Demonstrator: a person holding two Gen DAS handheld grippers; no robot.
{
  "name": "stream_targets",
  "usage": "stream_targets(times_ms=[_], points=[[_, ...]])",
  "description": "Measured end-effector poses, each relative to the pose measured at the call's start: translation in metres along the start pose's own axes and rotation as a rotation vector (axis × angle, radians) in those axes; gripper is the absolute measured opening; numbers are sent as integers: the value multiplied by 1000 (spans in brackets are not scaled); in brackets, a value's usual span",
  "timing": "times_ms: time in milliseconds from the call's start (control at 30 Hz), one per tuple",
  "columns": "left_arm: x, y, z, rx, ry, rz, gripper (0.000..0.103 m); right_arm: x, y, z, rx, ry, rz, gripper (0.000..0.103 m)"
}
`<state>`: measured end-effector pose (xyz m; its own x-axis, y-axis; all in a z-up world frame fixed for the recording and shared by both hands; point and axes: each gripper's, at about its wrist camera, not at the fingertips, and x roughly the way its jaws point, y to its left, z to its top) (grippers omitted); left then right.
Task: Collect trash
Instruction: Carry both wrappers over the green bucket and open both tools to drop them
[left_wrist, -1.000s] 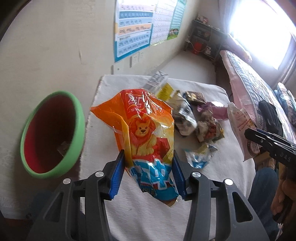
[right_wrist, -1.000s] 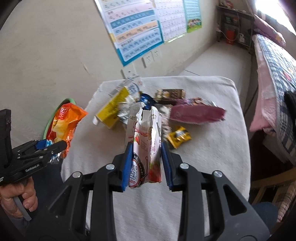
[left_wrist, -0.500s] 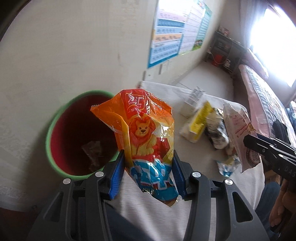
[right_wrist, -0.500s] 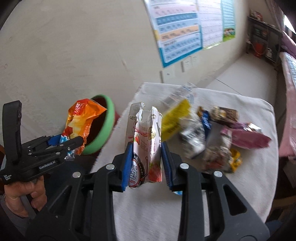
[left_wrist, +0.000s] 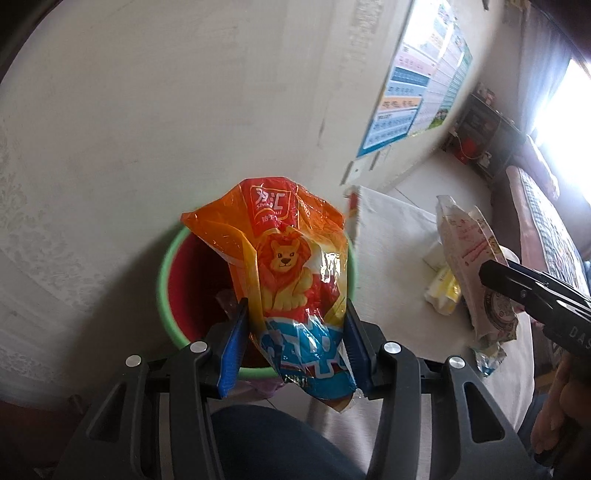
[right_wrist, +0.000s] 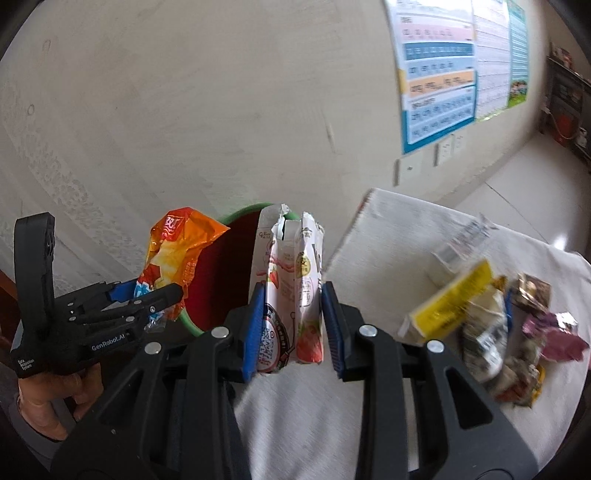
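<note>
While both claws carry trash toward the bin, each is clamped partway on its load: the left claw (left_wrist: 295, 343) pinches the lower part of an orange lion snack bag (left_wrist: 291, 269), and the right claw (right_wrist: 291, 328) squeezes a torn pink strawberry carton (right_wrist: 291, 291) near its base. The green-rimmed red bucket (left_wrist: 173, 295) sits directly ahead of and below the left claw, so the snack bag already hangs over its mouth. From the right claw the bucket (right_wrist: 229, 266) lies ahead and to the left, partly hidden behind the carton.

Risks, as I judge them: the snack bag is light and crinkly, and could cling to a pad or drift past the near rim onto the floor if let go too early. The carton is not yet over the opening; released here it would likely land on the cloth-covered surface (right_wrist: 406, 221) or strike the rim. The two claws are near each other beside the bucket, and crowding in together could knock them.

Room is tight on the far side, where the wall stands just behind the bucket. The surface edge lies just right of the bucket. More wrappers (right_wrist: 491, 325) remain on the surface, well to the right.
</note>
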<state>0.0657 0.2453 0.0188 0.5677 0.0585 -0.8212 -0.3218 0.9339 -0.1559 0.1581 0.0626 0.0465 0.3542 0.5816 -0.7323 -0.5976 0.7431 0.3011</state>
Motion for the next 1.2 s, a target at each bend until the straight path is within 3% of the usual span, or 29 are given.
stream_targets(times_ms=[367, 767, 867, 933, 1000, 1200], points=[[27, 46, 9, -53, 29, -26, 46, 60, 42, 19, -48, 52, 38, 30], [62, 64, 14, -76, 83, -60, 47, 100, 54, 26, -67, 117, 34, 31], [66, 66, 17, -89, 89, -64, 54, 109, 54, 25, -73, 136, 25, 36], [67, 68, 17, -104, 85, -53, 71, 111, 54, 25, -71, 136, 17, 45], [67, 70, 16, -112, 82, -49, 78, 109, 53, 25, -72, 132, 11, 56], [66, 67, 11, -99, 89, -44, 82, 95, 50, 24, -71, 99, -8, 76]])
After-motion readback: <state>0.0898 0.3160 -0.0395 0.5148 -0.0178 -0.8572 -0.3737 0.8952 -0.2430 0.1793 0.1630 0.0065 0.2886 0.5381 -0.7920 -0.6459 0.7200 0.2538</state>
